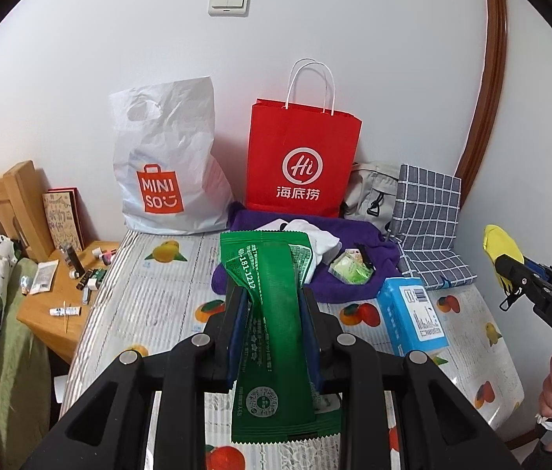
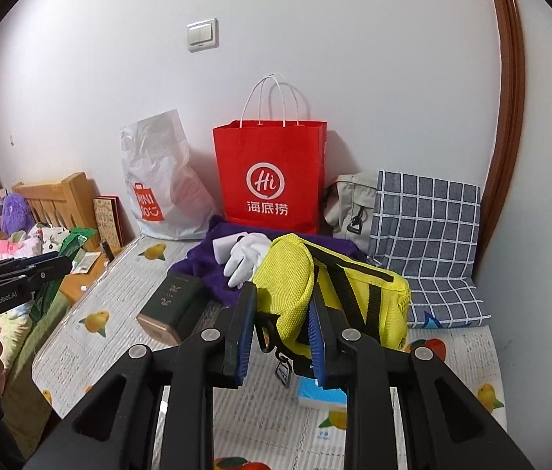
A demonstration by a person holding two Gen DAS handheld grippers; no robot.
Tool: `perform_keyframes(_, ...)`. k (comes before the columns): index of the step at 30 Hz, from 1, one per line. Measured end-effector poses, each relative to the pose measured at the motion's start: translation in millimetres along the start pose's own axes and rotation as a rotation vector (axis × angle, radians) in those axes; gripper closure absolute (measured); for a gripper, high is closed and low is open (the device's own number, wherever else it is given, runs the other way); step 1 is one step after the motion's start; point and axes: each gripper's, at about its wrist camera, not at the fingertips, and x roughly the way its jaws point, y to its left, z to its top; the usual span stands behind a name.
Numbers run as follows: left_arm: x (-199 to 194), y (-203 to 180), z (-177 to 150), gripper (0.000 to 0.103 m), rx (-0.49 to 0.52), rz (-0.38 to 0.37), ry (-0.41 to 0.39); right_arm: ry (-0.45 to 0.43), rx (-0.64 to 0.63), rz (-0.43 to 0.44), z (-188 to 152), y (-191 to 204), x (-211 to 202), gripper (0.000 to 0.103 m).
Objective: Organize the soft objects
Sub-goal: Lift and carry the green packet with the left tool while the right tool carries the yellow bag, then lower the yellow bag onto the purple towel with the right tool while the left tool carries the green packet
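My left gripper (image 1: 272,297) is shut on a green foil packet (image 1: 272,313) and holds it above the fruit-print table cover. It also shows at the left of the right wrist view (image 2: 55,264). My right gripper (image 2: 282,305) is shut on a yellow fabric pouch (image 2: 295,286) with black straps, held above the table. It appears at the right edge of the left wrist view (image 1: 505,262). A purple towel (image 1: 354,274) lies at the back with a white glove (image 2: 246,256) and a small green packet (image 1: 350,270) on it.
A red paper bag (image 1: 301,164) and a white Miniso plastic bag (image 1: 166,164) stand against the wall. A checked grey cushion (image 2: 428,235), a beige bag (image 2: 350,203), a blue tissue pack (image 1: 413,317) and a dark green box (image 2: 170,301) lie around. A wooden nightstand (image 1: 56,301) with small items is left.
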Motion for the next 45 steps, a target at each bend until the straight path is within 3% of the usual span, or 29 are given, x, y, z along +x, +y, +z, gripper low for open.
perform_keyframes(23,64.0,-0.9,29.7,0.078,-0.002,-0.03,0.09,0.031,0.009,0.021,18.6,-4.2,61.1,0.078)
perform_keyframes(45,126.4,6.1,60.5,0.078,-0.034,-0.042,0.115,0.087,-0.002,0.028,37.6,-6.4,140.7,0.078)
